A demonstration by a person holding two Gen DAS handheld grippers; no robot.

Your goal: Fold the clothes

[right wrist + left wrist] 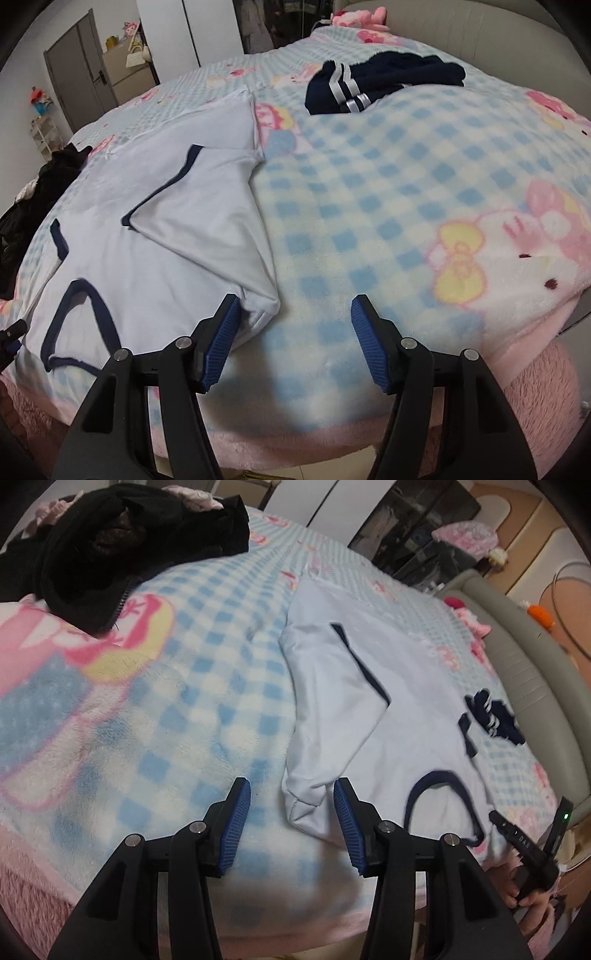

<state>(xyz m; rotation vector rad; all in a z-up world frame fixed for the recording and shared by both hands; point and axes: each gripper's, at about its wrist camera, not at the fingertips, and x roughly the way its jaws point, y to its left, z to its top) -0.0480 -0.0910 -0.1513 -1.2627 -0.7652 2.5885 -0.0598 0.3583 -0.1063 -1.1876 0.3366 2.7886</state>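
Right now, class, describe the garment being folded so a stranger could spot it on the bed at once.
Start from the checked blue-and-white blanket covering the bed. Near its front edge lies a pale T-shirt, both sleeves folded in over its body. Its navy trim at collar and cuffs sets it apart from the all-dark navy striped garment and the black clothes pile.

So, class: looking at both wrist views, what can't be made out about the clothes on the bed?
- Light blue shirt: its front is hidden by both sleeves folded over it.
- Black garment pile: what kind it is, too dark and crumpled in the left view; cut off by the edge in the right.
- Navy striped garment: bunched, so its type is unclear.
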